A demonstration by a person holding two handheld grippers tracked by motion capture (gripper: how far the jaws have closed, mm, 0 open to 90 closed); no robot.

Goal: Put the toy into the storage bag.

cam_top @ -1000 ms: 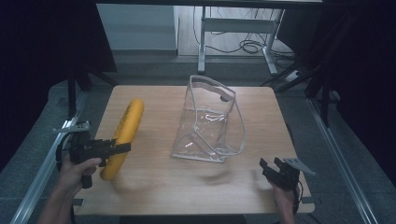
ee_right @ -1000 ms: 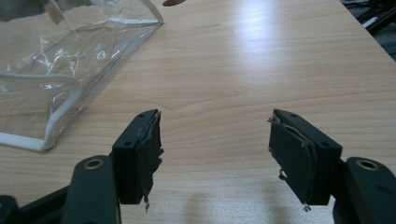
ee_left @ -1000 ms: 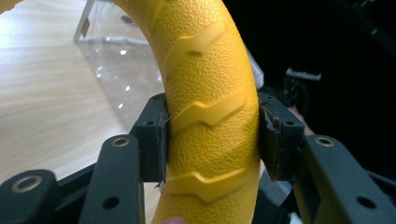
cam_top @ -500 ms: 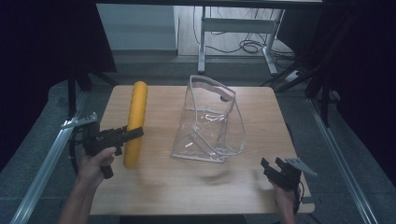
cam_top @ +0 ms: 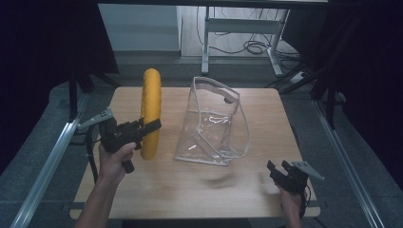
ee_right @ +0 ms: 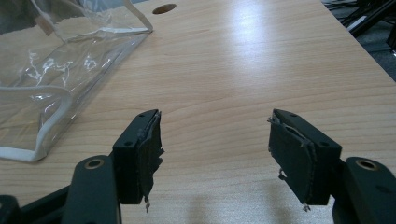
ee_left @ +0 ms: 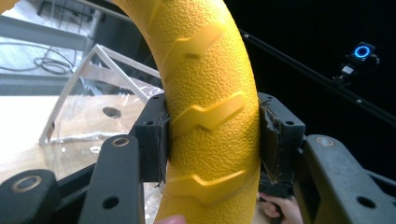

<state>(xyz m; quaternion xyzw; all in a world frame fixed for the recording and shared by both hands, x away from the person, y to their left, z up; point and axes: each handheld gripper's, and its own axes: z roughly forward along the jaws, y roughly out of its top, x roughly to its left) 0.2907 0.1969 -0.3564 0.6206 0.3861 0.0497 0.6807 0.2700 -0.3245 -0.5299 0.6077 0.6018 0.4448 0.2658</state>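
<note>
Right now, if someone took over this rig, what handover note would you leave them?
Left gripper: shut on the yellow ring, held upright above the table's left side.
Right gripper: open, empty, low at the near right corner.
Clear bag: standing mid-table, mouth up, right of the ring.
Done: ring gripped and lifted.
Left, probably: get the ring into the bag, with the right gripper steadying the bag's rim.

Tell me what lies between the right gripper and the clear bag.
Only bare wooden table lies between the right gripper, jaws open, and the clear bag; the high view and the right gripper view show it.
</note>
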